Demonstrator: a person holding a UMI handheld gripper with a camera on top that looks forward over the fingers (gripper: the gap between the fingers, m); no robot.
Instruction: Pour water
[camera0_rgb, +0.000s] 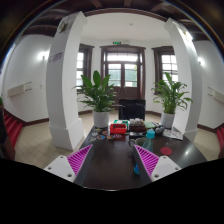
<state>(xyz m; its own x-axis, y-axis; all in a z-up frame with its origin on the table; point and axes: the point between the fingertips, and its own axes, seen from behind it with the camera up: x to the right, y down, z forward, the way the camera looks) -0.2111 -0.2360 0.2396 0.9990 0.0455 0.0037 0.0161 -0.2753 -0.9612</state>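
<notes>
A wide hall is showing through the gripper's forward-looking camera. Going from left to right: a white column (66, 80) is rising on the near left, and just past it a large potted plant (99, 95) is standing on the floor. In the middle, glazed double doors (125, 72) are closing off the far end of the hall. Below them a dark table (110, 165) is stretching ahead of the gripper (113, 160), and near its far end several small items (133, 129) are sitting close together, red, white and teal among them; they are too small to tell which one is the water vessel and which is meant to receive the pour. Further right, a second potted plant (171, 97) is standing beside another white column (188, 70).

The gripper's two fingers are standing well apart with nothing between them, their magenta pads (79, 158) facing each other over bare tabletop. The items are lying well beyond the fingertips.

Judging by this, the pouring is not yet under way: nothing is being held, and approaching, grasping and tipping are all left to do.
</notes>
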